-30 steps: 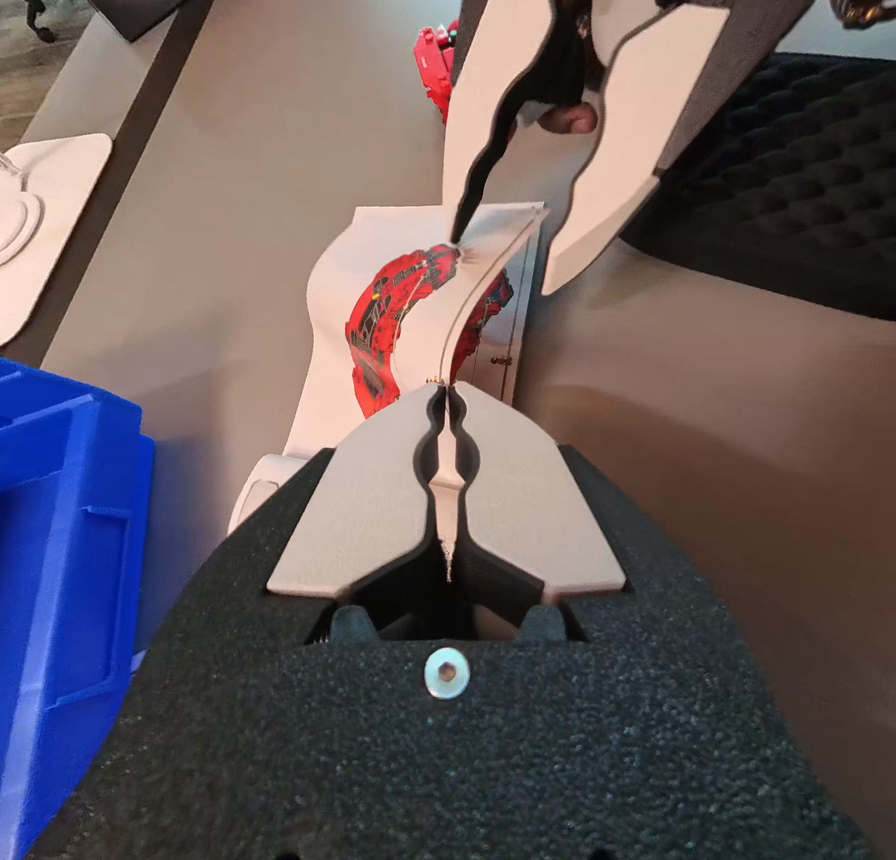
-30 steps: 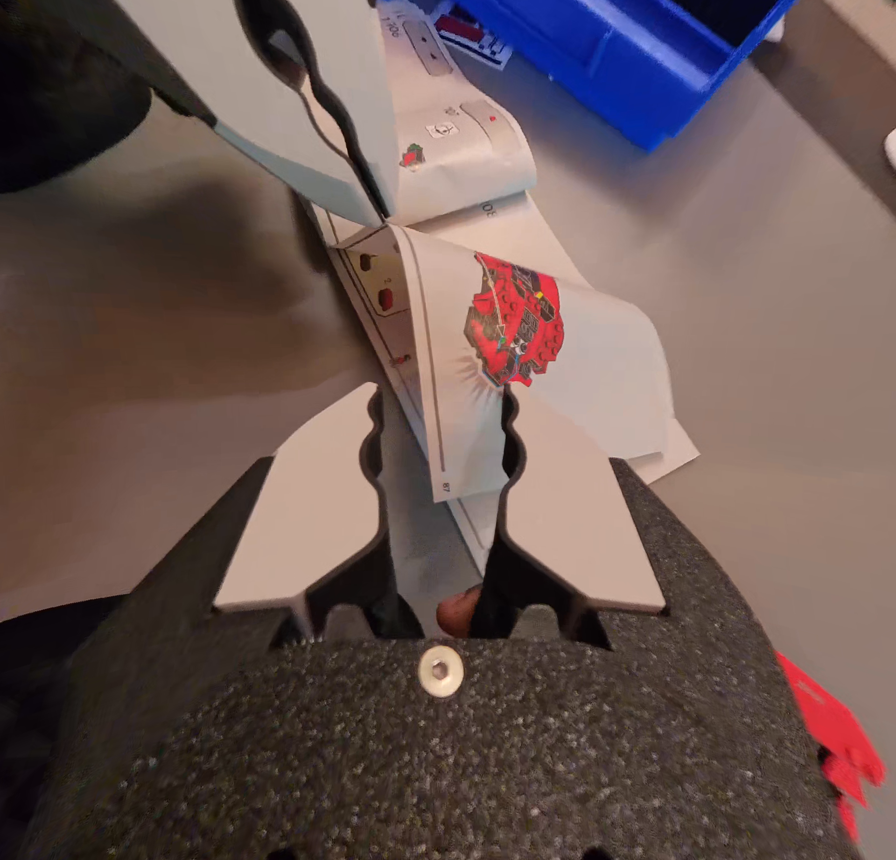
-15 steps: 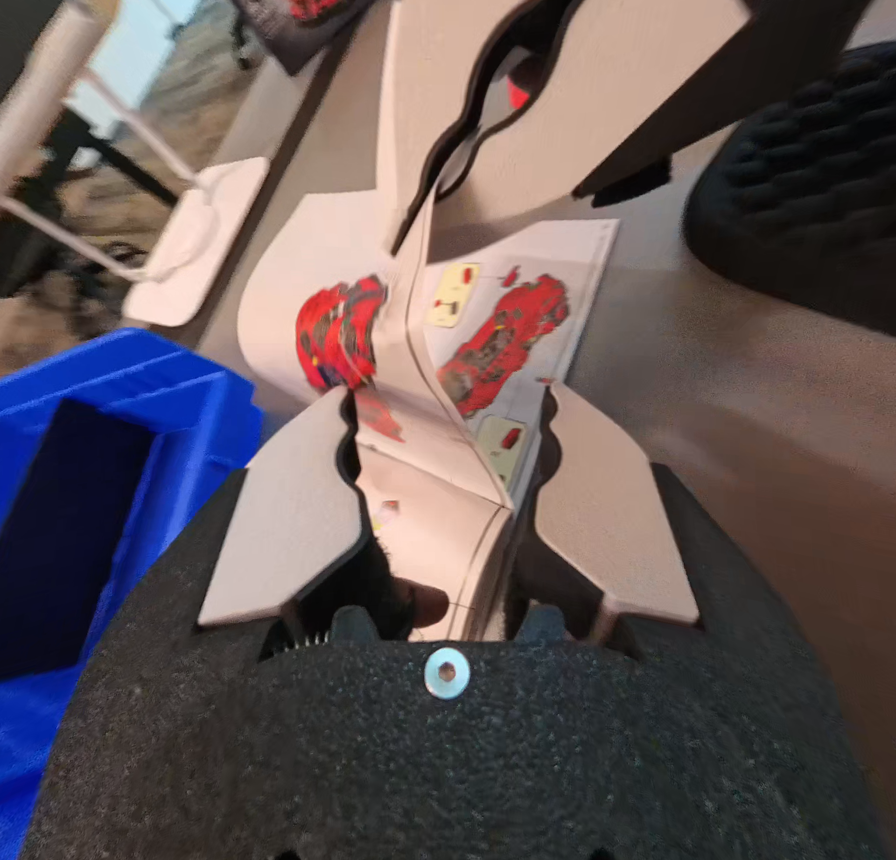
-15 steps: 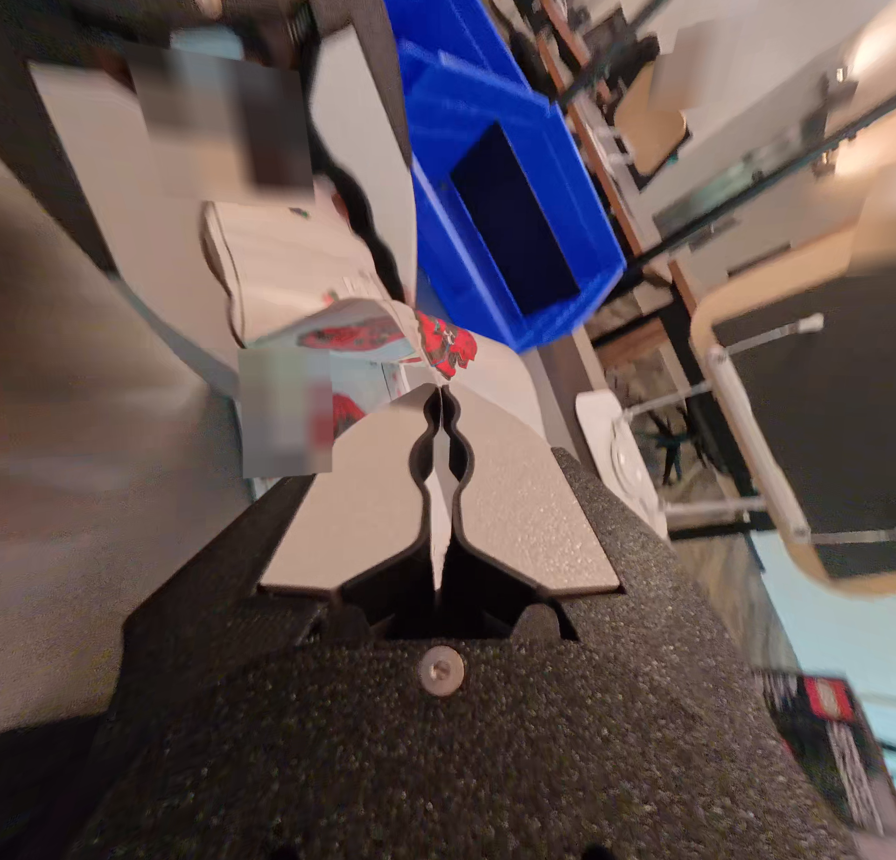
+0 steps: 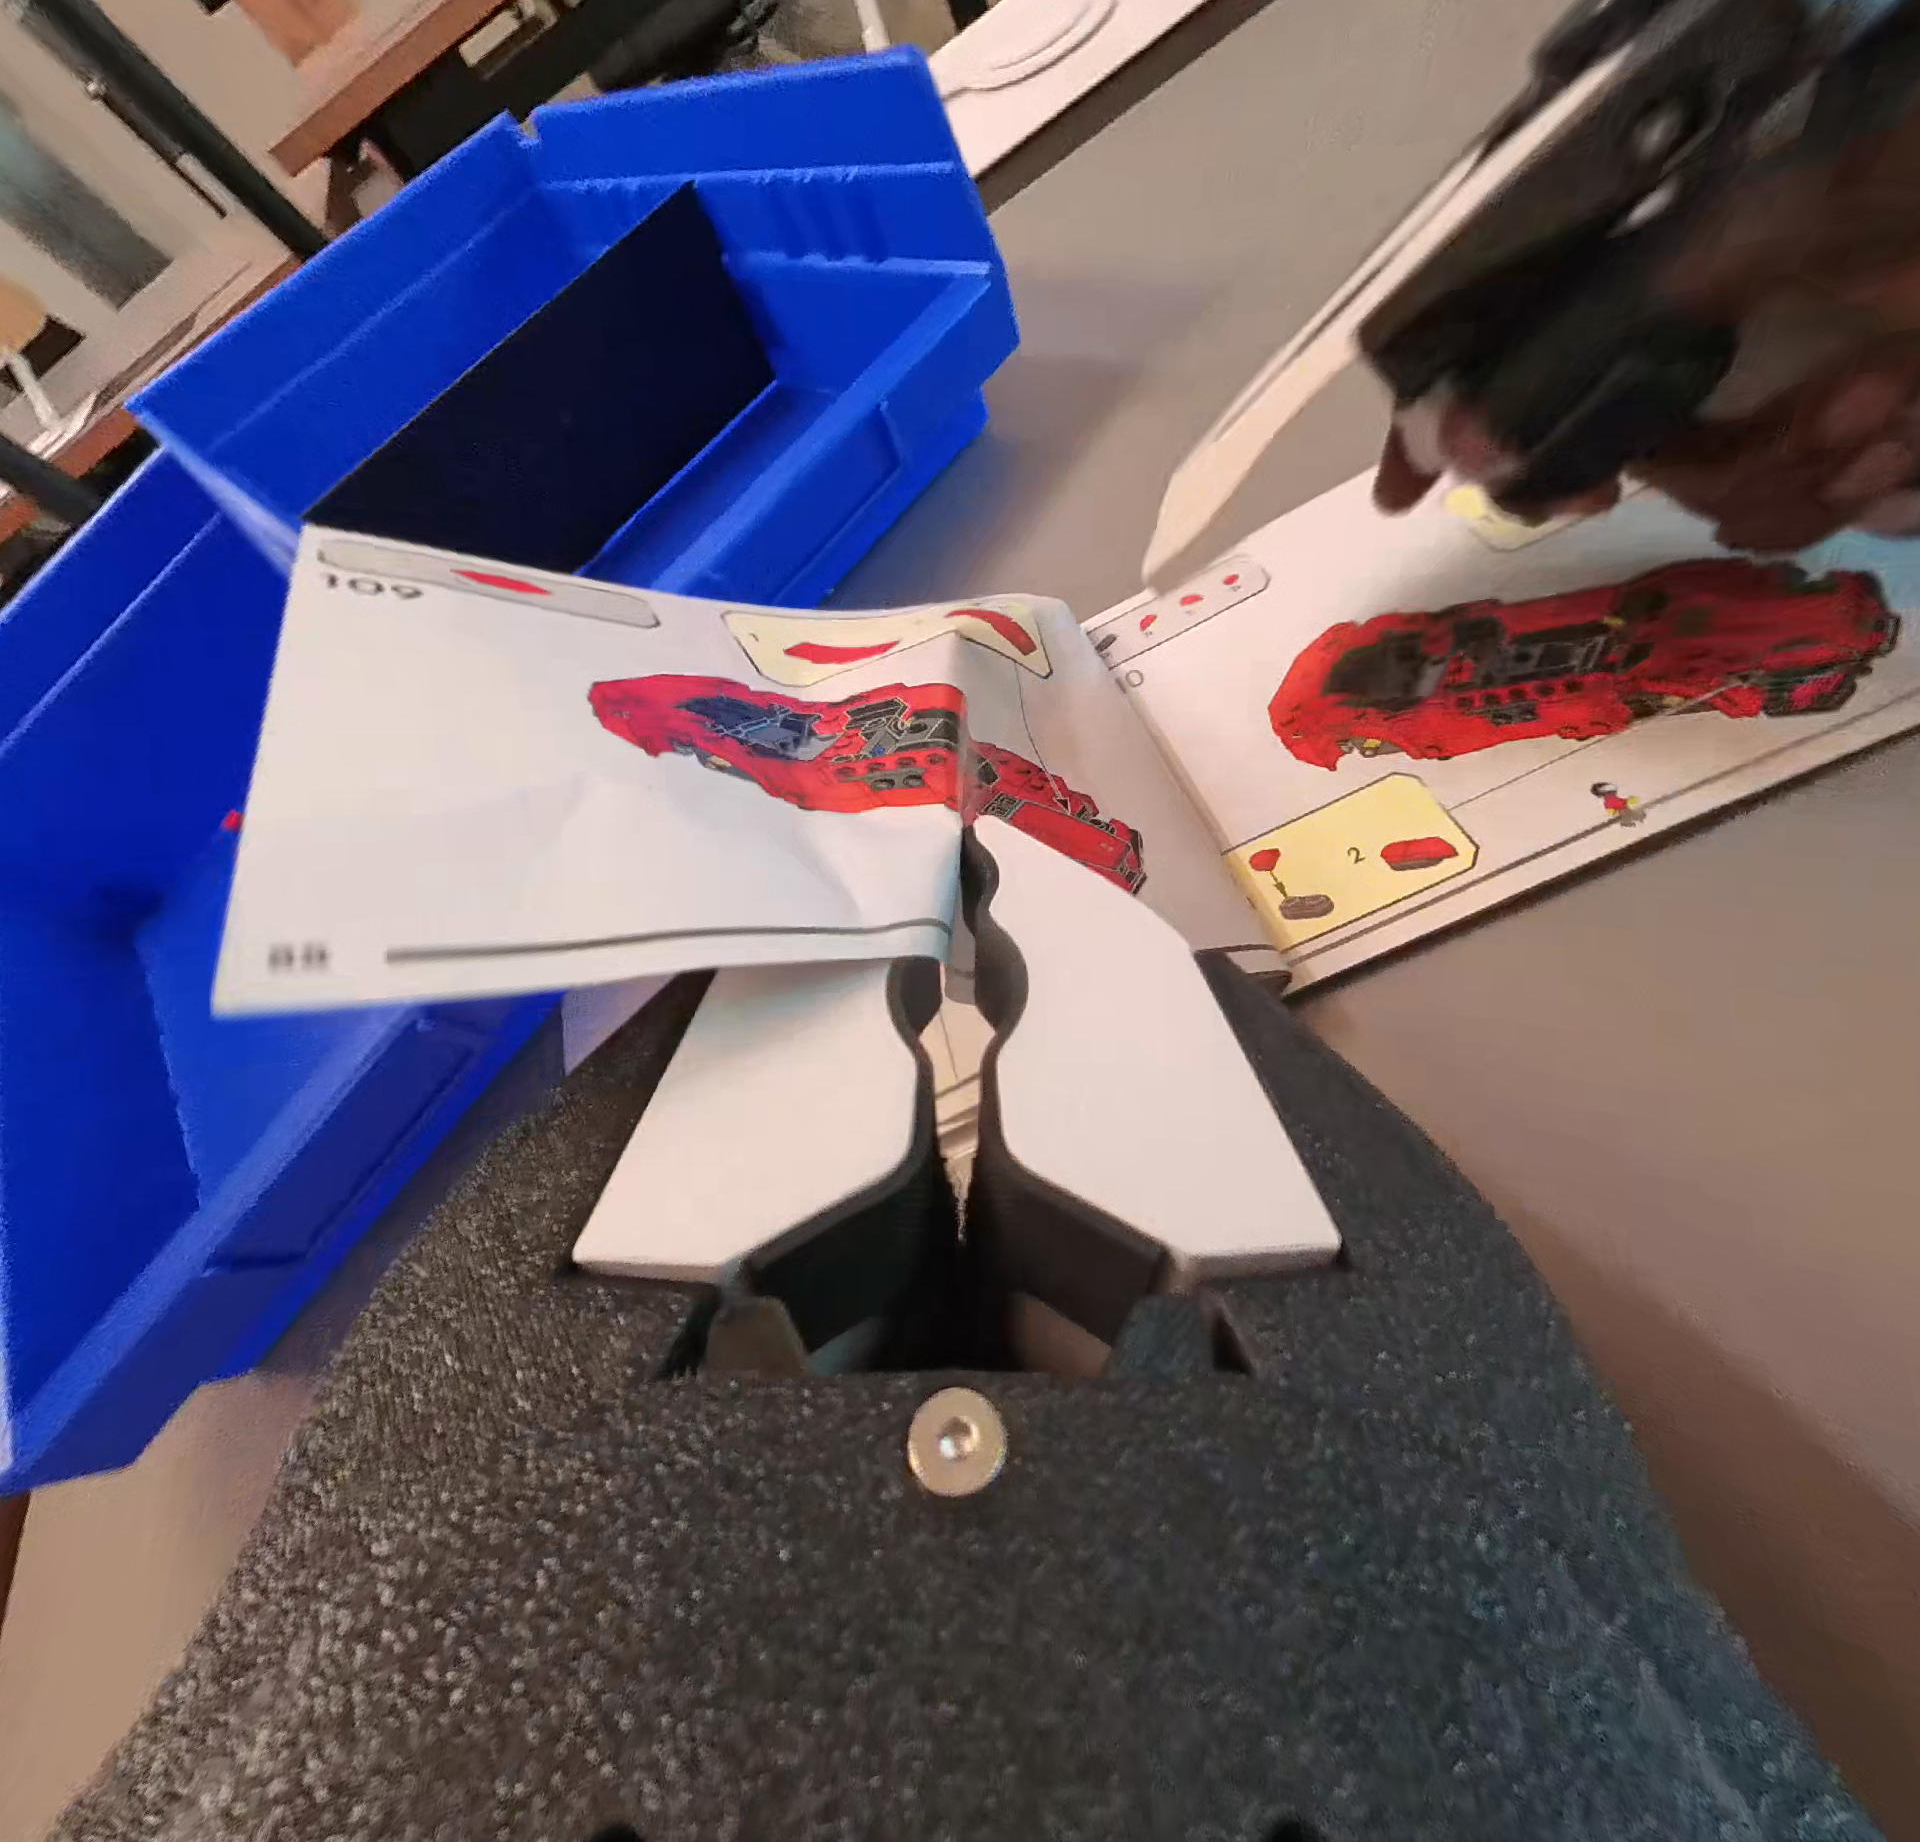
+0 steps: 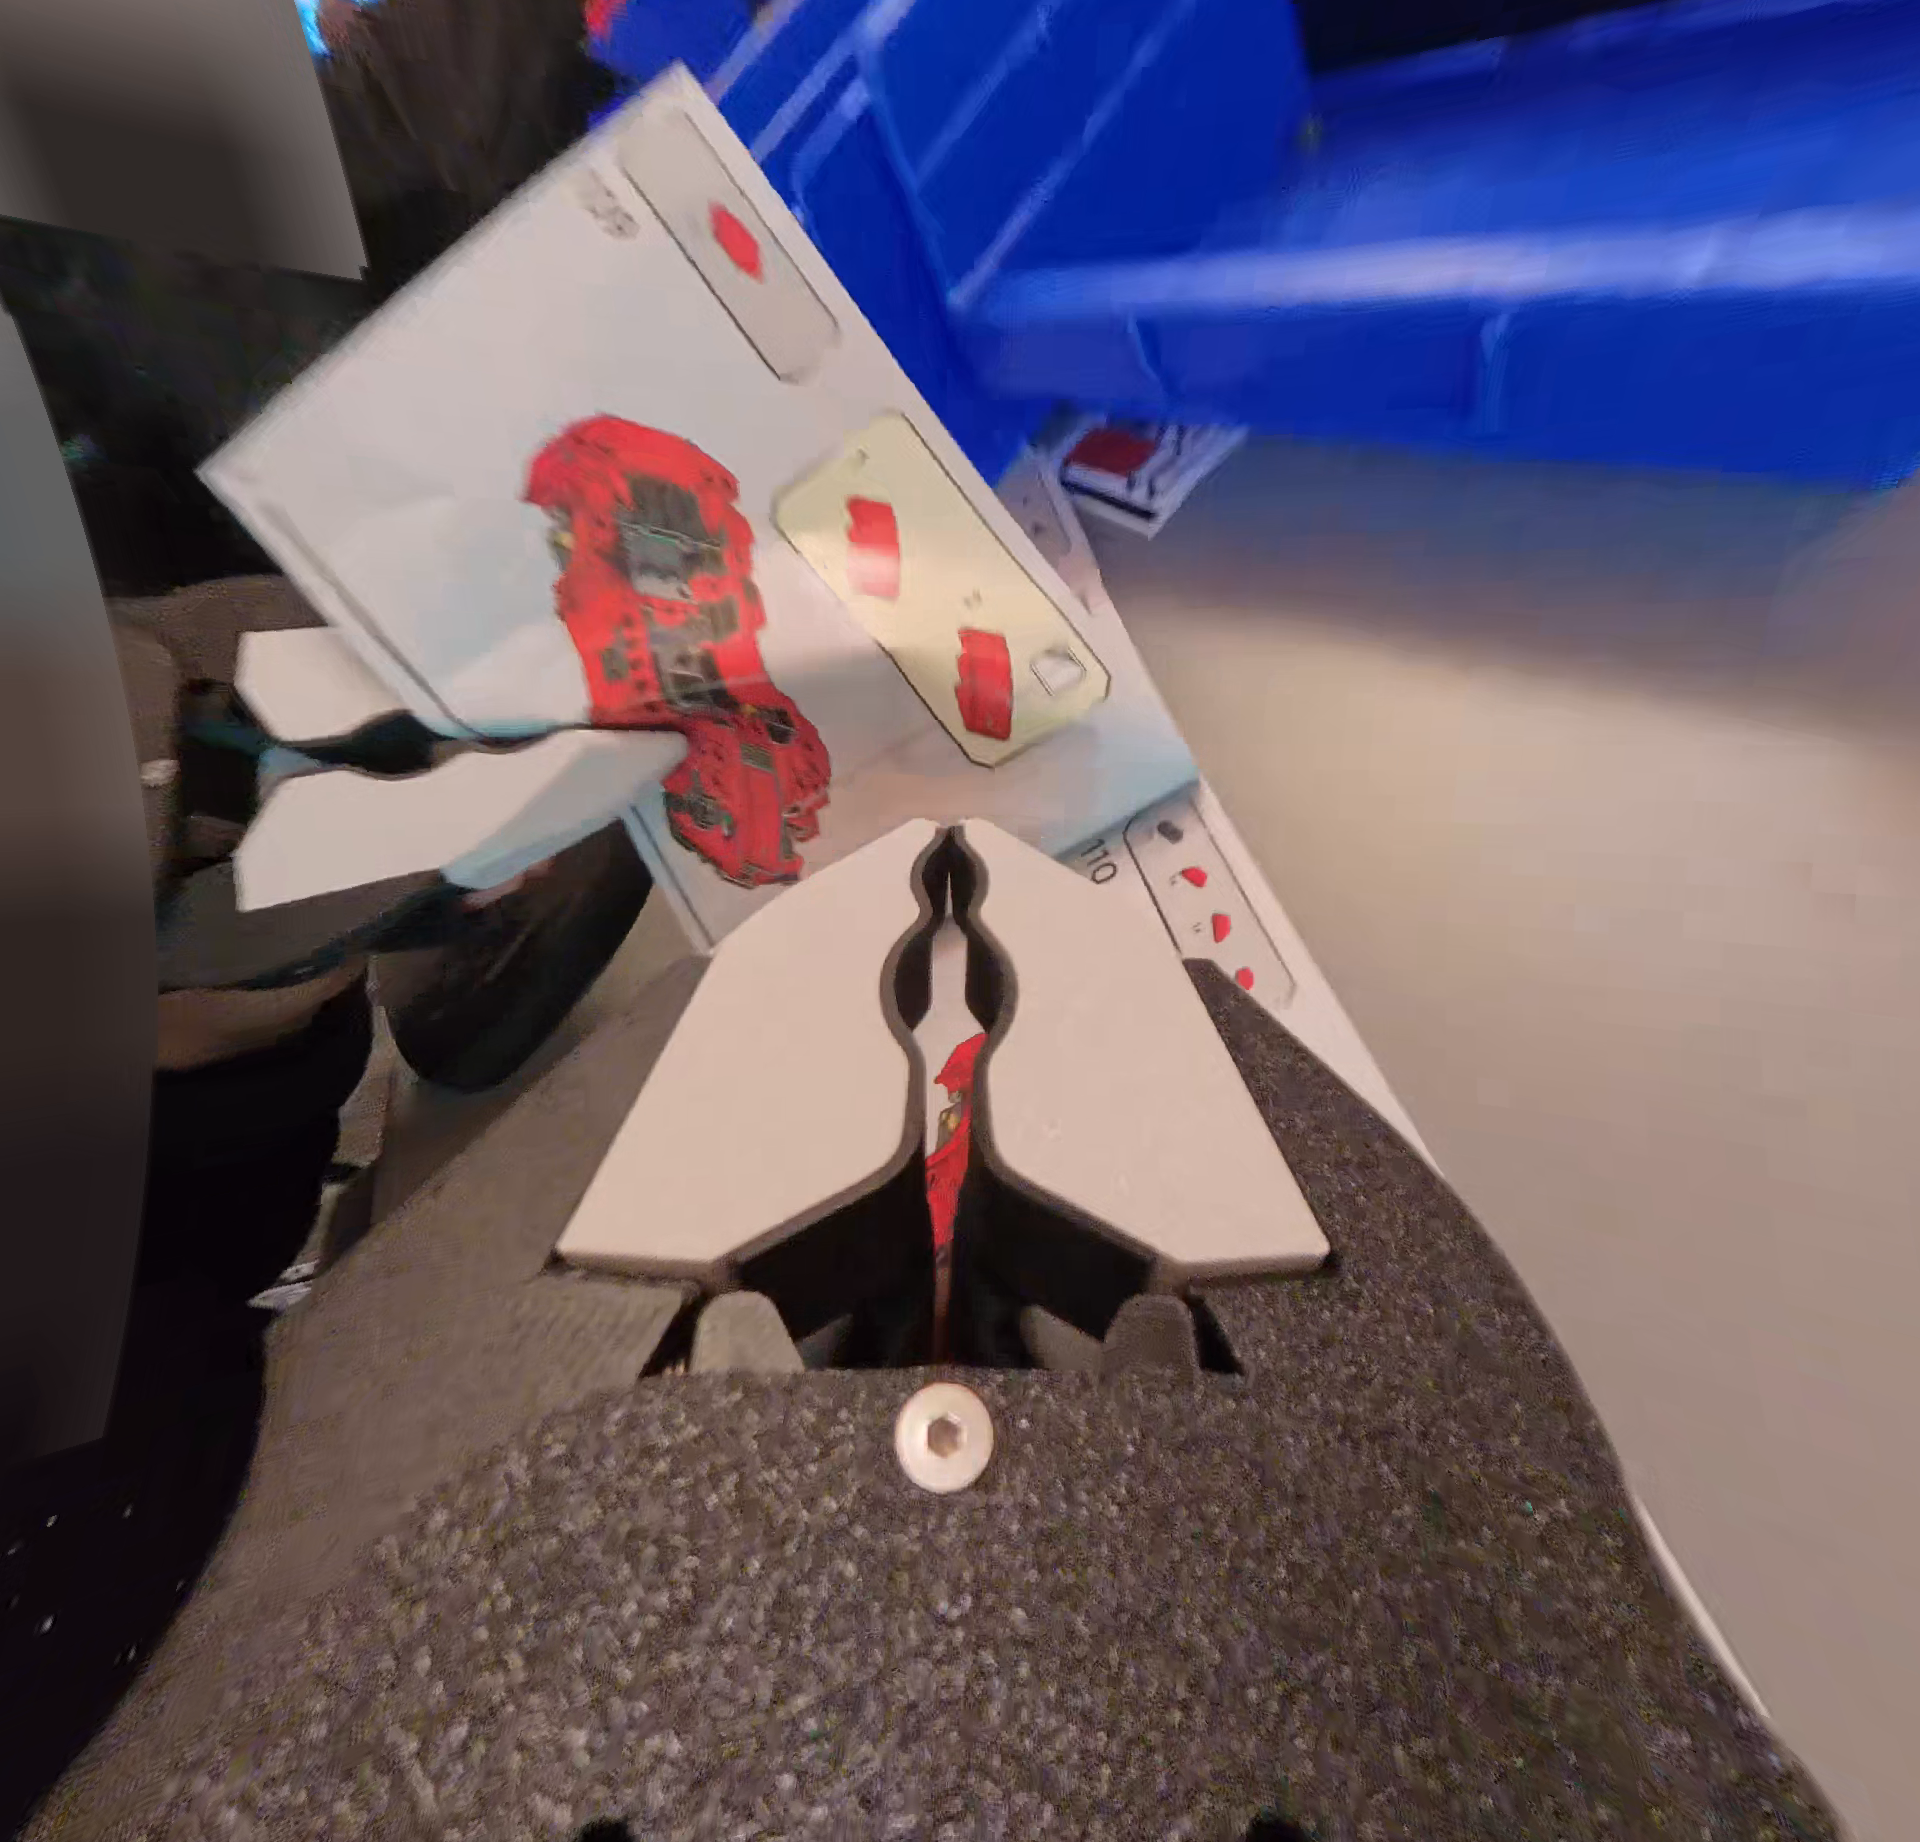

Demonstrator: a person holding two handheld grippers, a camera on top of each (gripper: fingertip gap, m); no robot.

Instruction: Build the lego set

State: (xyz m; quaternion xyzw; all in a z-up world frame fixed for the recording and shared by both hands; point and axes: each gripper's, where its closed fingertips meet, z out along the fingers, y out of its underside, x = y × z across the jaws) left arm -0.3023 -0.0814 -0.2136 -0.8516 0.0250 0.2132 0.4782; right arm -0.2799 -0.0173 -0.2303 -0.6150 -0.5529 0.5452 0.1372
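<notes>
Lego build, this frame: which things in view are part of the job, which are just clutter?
In use:
- instruction booklet, open on the table
- lifted page, pinched by the left gripper
- right gripper, shut over the booklet
- blue bins, beside the booklet

Lying about:
- white tray on the far table edge
- small sticker sheet by the bins

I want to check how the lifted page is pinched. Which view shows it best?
The left wrist view: the lifted page spreads wide, its edge pinched in the left gripper. The right wrist view shows the page tilted and blurrier, with that gripper side-on.
</notes>
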